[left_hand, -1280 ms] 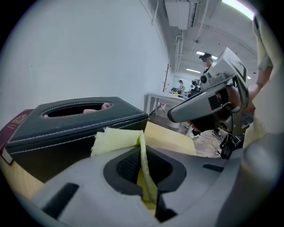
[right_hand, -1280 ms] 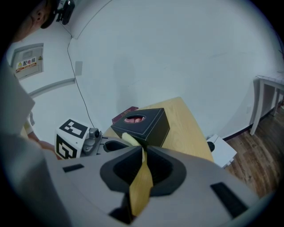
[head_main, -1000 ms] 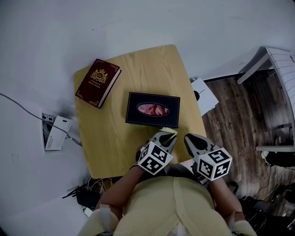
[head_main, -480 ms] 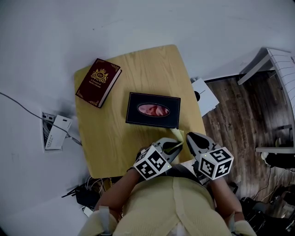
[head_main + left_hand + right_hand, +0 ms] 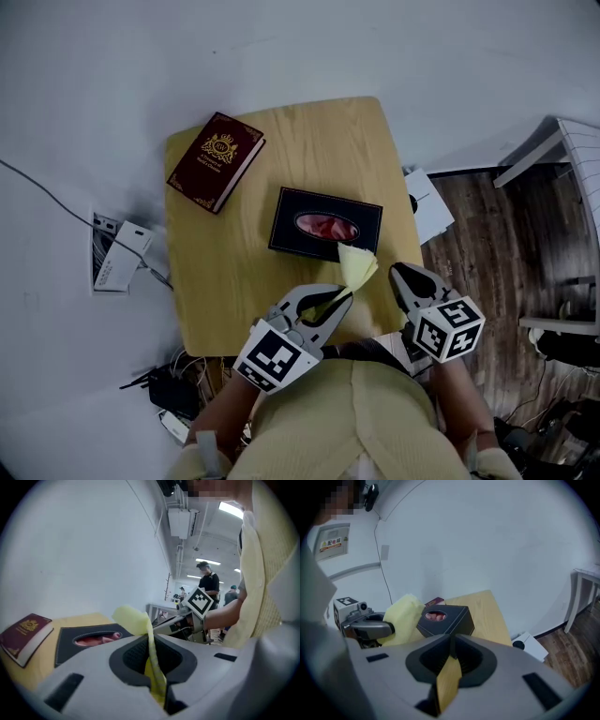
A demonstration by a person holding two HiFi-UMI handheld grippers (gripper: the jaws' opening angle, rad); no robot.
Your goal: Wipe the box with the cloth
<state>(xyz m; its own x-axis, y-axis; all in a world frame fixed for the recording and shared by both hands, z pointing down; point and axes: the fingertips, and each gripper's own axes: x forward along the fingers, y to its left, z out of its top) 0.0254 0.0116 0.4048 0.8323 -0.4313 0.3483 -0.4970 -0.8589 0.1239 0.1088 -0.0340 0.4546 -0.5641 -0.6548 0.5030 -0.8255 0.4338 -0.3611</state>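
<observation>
Left gripper [image 5: 339, 298] has lifted, jaws pinching the soft, limp cloth [image 5: 358, 267] by one corner; right gripper [image 5: 401, 273] closed, empty; box [image 5: 287, 225] likely light, slidable.

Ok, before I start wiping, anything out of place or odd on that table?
Nothing spilled or damaged. The black box sits upright mid-table, slightly skewed to the table edges; the red book lies angled at the far left corner. The yellow cloth is pinched in the left gripper.
</observation>
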